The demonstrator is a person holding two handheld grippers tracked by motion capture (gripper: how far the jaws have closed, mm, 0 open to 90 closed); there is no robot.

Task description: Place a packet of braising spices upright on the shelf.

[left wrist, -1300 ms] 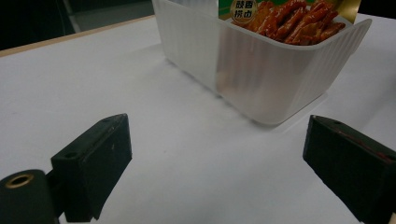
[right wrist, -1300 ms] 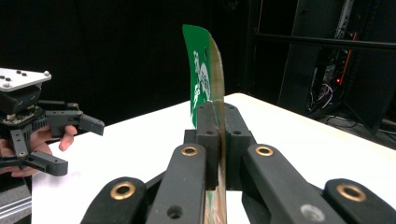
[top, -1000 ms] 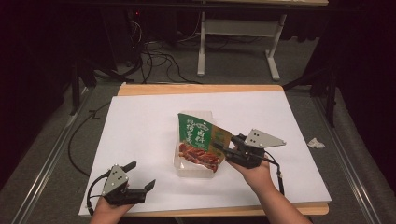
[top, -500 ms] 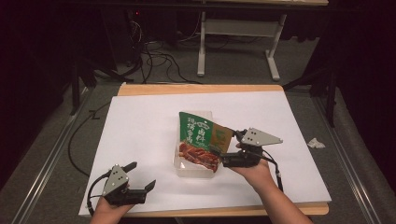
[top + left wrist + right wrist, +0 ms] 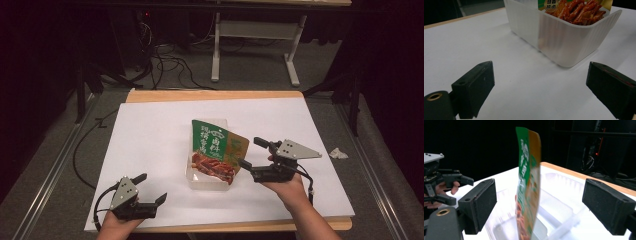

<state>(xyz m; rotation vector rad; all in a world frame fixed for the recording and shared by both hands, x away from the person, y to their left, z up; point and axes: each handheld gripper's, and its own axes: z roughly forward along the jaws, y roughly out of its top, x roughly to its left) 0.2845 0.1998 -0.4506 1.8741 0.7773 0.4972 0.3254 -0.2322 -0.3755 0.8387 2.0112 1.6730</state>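
**Both grippers open, packet standing in the tub**

Fingers of the right gripper stand spread wide: its jaws have just been opening, and they press on nothing. In the right gripper view the two black pads sit well apart on either side of the snack packet, which is seen edge-on between them with clear space on both sides. In the high view this gripper sits just to the right of the packet, its jaw tips near the packet's right edge.

That green and orange packet stands upright, leaning a little, in a clear plastic tub near the middle of the white sheet that covers the table.

Down at the near left corner of the sheet, the left gripper is held low in the person's hand, well apart from the tub. Its fingers are spread too, with only bare white sheet between them; the tub lies ahead of them, the packet's printed food showing above its rim.
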